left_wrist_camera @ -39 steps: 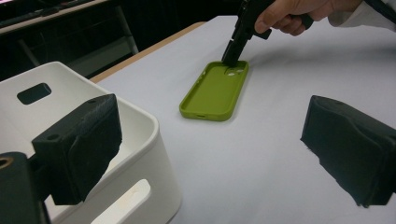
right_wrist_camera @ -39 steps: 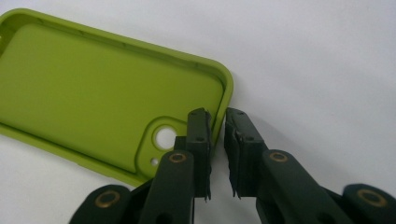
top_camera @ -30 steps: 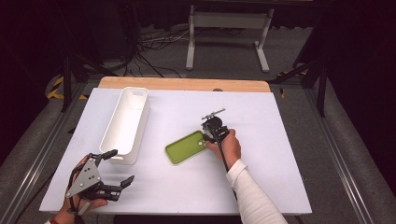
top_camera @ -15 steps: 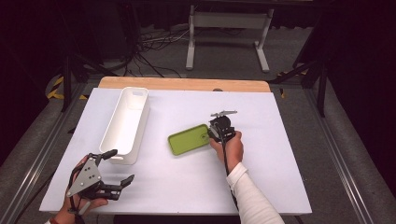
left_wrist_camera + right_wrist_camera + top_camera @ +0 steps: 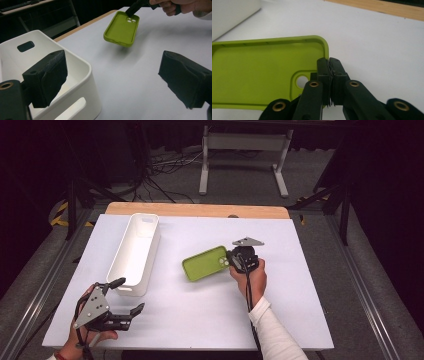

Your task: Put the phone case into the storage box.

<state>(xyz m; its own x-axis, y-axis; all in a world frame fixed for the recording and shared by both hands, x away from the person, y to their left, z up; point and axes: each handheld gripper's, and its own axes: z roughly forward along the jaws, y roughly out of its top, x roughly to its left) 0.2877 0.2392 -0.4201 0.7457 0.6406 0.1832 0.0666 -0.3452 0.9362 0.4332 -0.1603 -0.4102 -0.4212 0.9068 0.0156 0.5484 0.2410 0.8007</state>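
A lime-green phone case (image 5: 205, 263) hangs slightly above the white table (image 5: 200, 320), inside face up, casting a shadow below it in the left gripper view (image 5: 122, 28). My right gripper (image 5: 231, 261) is shut on the case's rim at its camera-hole end, with the pads pinching the edge (image 5: 329, 61) of the case (image 5: 262, 67). My left gripper (image 5: 131, 295) rests near the table's front left corner. It is open with nothing between its wide-set jaws (image 5: 116, 75), and it faces the case and the right gripper (image 5: 132, 10).
A long white bin (image 5: 116, 265) with handle slots lies left of the case, its near end just beside the left gripper (image 5: 82, 67). A wooden strip (image 5: 200, 210) edges the table's far side. Beyond it are a stand's legs and cables on a dark floor.
The right gripper has carried the green case a little up and toward the far side of the table. The left gripper has stayed where it was.
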